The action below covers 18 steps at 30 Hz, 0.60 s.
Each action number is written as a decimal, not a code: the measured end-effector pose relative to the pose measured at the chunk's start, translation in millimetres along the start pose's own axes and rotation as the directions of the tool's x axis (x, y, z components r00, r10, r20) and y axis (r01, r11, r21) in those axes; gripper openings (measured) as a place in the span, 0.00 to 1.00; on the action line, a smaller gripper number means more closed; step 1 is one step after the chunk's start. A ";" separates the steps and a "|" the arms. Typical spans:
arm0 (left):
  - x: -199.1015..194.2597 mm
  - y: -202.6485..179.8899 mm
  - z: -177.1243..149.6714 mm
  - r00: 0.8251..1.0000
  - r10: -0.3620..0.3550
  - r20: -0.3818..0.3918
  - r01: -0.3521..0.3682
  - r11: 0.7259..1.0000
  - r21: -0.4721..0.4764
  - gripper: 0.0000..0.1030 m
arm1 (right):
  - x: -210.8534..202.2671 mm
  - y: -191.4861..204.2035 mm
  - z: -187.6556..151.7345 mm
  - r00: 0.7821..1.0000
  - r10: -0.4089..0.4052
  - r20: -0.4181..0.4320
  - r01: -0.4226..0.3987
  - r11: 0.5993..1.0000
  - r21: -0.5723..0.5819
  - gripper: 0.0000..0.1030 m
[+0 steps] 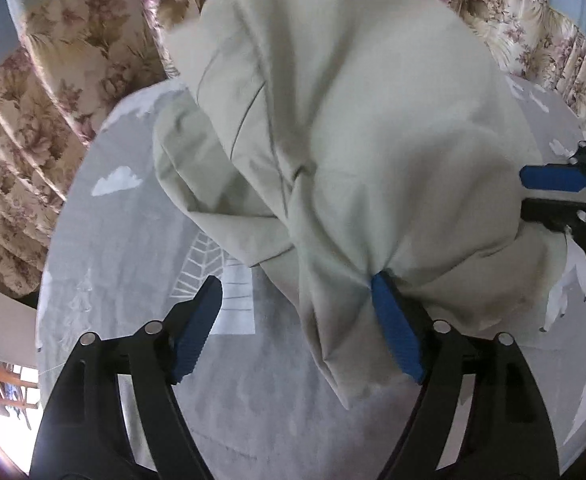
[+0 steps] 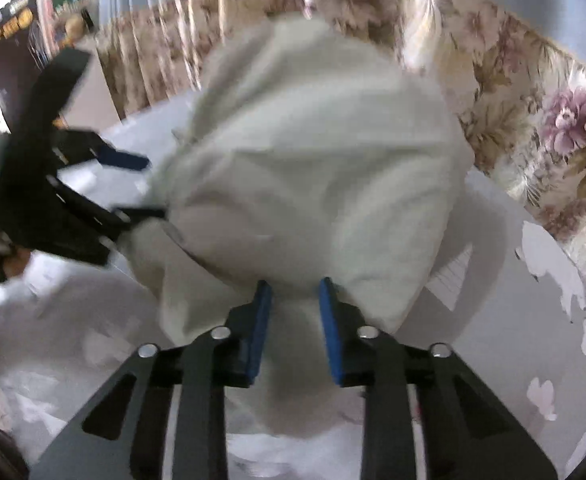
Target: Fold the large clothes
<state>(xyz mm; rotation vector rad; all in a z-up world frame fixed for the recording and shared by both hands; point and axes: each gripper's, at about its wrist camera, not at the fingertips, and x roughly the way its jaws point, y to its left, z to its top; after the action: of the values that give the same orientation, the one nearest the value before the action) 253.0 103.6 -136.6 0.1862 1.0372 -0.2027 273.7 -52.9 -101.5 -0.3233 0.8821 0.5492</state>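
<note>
A large pale cream garment (image 1: pixel 333 140) lies heaped on a grey sheet (image 1: pixel 125 240) with white prints. In the left wrist view my left gripper (image 1: pixel 296 282) stands open; the garment's near edge bunches against its right finger (image 1: pixel 397 328), while the left finger is over bare sheet. My right gripper (image 1: pixel 527 196) reaches in from the right edge onto the garment's side. In the right wrist view, which is blurred, the right gripper (image 2: pixel 295 292) is shut on a fold of the garment (image 2: pixel 313 168). The left gripper (image 2: pixel 149 186) shows at the left, open at the cloth's edge.
Floral curtains (image 1: pixel 53 80) hang behind the sheet in both views (image 2: pixel 553 128). A crumpled white fabric (image 2: pixel 73 340) lies at the near left in the right wrist view. A hand (image 2: pixel 9 264) holds the left gripper there. Bare sheet lies left of the garment.
</note>
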 end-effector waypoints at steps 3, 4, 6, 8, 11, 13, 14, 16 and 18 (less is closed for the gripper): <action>5.8 -2.5 2.3 0.998 0.061 0.023 -0.062 0.997 0.041 0.94 | 7.3 -12.8 -6.8 1.000 0.018 -0.011 -0.018 1.000 0.006 0.12; 8.6 -0.5 3.1 0.997 0.075 0.024 -0.076 0.997 0.035 0.97 | 6.7 -15.3 -7.2 1.000 0.028 -0.008 -0.028 0.999 0.023 0.11; 5.2 5.1 2.7 0.999 0.051 0.015 -0.051 0.999 -0.018 0.97 | 3.1 -11.9 -7.7 1.000 0.014 0.002 -0.014 1.000 0.027 0.12; -4.6 11.0 0.0 0.999 0.036 0.027 -0.035 0.997 -0.067 0.96 | -6.7 -10.8 -11.1 0.999 0.027 0.029 -0.028 0.998 0.052 0.16; -21.9 14.0 -5.4 0.997 0.057 0.049 -0.051 0.993 -0.109 0.95 | -27.0 -25.4 -17.7 0.993 0.075 0.096 -0.090 0.983 0.161 0.60; -32.7 15.2 -7.2 0.996 0.059 0.067 -0.049 0.989 -0.139 0.96 | -39.2 -32.5 -22.7 0.989 0.053 0.138 -0.082 0.973 0.214 0.69; -38.5 16.1 -7.3 0.995 0.062 0.079 -0.049 0.986 -0.162 0.97 | -45.5 -35.3 -25.4 0.986 0.045 0.162 -0.083 0.969 0.234 0.69; -48.0 14.8 -7.7 0.992 0.075 0.103 -0.056 0.981 -0.183 0.97 | -52.9 -40.4 -29.7 0.982 0.034 0.187 -0.085 0.959 0.271 0.73; -55.4 12.4 -5.9 0.988 0.093 0.122 -0.069 0.980 -0.186 0.97 | -58.4 -46.4 -34.6 0.978 0.010 0.206 -0.078 0.944 0.322 0.78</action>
<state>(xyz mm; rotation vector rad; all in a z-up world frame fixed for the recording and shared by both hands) 223.9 121.3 -90.8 0.0490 0.9104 -0.0445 248.5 -126.0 -73.6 0.0568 0.7690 0.4576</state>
